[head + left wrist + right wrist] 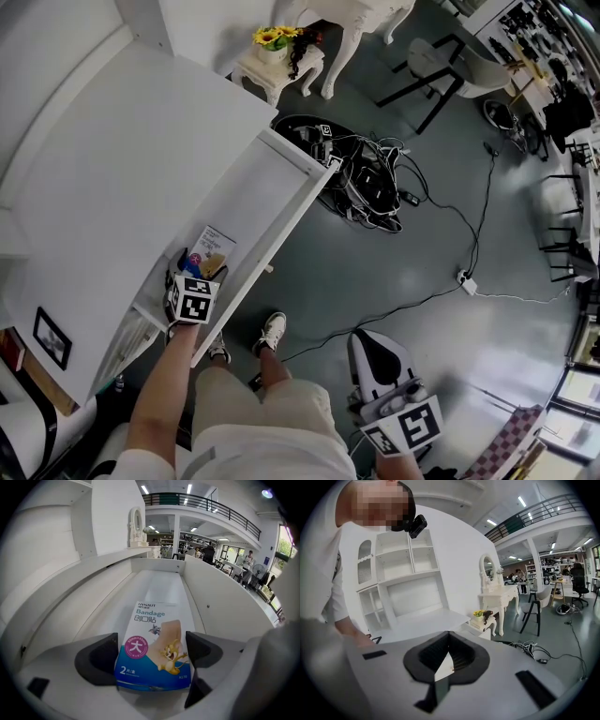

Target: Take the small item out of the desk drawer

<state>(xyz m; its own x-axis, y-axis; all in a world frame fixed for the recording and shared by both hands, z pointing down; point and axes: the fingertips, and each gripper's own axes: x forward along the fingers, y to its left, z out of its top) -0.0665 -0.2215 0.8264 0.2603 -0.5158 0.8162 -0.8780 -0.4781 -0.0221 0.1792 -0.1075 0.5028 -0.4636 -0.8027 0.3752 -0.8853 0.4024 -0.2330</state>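
A white wooden desk (112,187) has one long, shallow white drawer (274,187) pulled fully out. In the head view the drawer runs from 7 o'clock to 1 o'clock over a grey floor (422,253).

The drawer holds a single thing that can be seen: a flat rectangular cardboard box of bandages (212,250), white at the top and blue at the bottom, with cartoon figures on its face. It lies face up at the drawer's near end, the 7 o'clock end in the head view. The rest of the drawer floor (164,585) is bare white.

In the left gripper view the bandage box (154,644) has its long axis from 6 to 12 o'clock, in line with the drawer's length. Its printed title end points to 12 o'clock, toward the far end of the drawer, and its blue end is nearest the camera.

The left gripper (198,279) reaches into the drawer. The left gripper's (152,656) dark jaws stand at box width, one against each long edge of the box at 9 and 3 o'clock, holding it.

The right gripper (380,375) hangs over the floor at 5 o'clock in the head view, well apart from the desk. The right gripper's (447,660) jaws are closed together with nothing between them.
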